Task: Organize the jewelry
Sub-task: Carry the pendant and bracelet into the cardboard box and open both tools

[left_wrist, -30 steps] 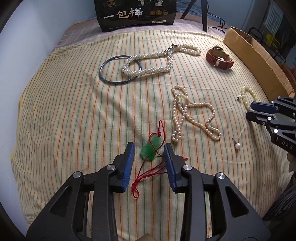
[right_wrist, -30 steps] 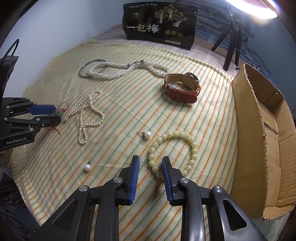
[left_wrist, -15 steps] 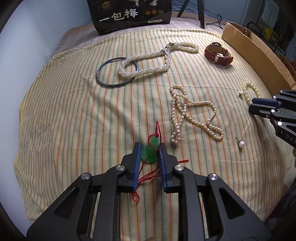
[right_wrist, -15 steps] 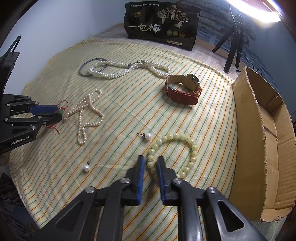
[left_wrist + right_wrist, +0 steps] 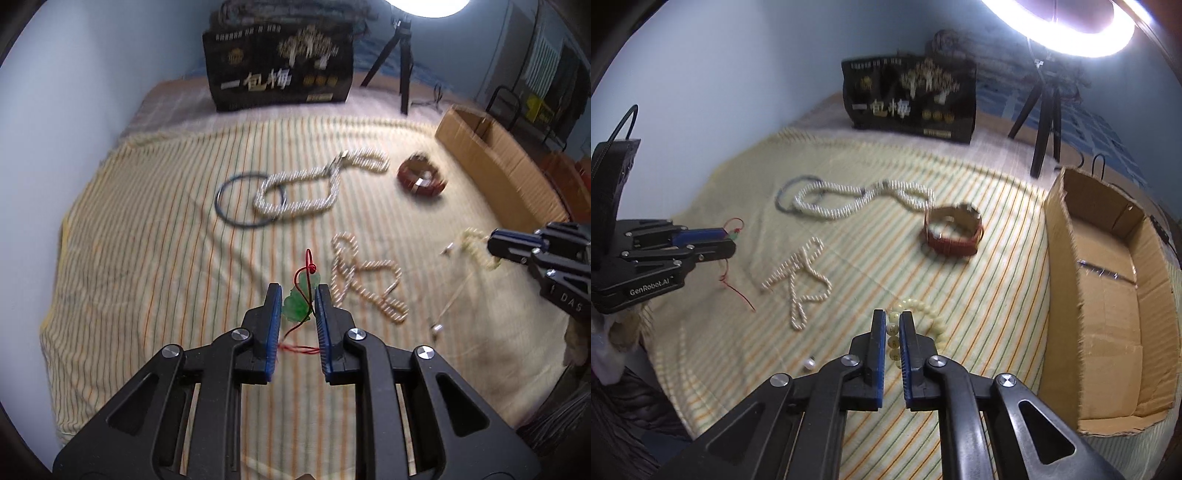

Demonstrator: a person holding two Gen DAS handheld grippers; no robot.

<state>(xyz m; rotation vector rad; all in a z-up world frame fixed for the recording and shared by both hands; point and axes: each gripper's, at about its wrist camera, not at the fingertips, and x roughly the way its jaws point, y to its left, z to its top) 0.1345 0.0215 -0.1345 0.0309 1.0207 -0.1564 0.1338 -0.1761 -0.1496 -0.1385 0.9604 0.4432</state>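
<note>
- Green jade pendant on red cord (image 5: 297,301), lower centre, is clamped in the left tool (image 5: 297,308).
- Cream round-bead bracelet (image 5: 923,321) is pinched in the right tool (image 5: 894,332), lower centre.
- Risk: cord dangling towards the striped bedspread (image 5: 147,258) could snag; smooth beads may slip.

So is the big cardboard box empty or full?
Empty, as far as shows: the cardboard box is open on top and its visible floor is bare. The near corner is hidden.
</note>
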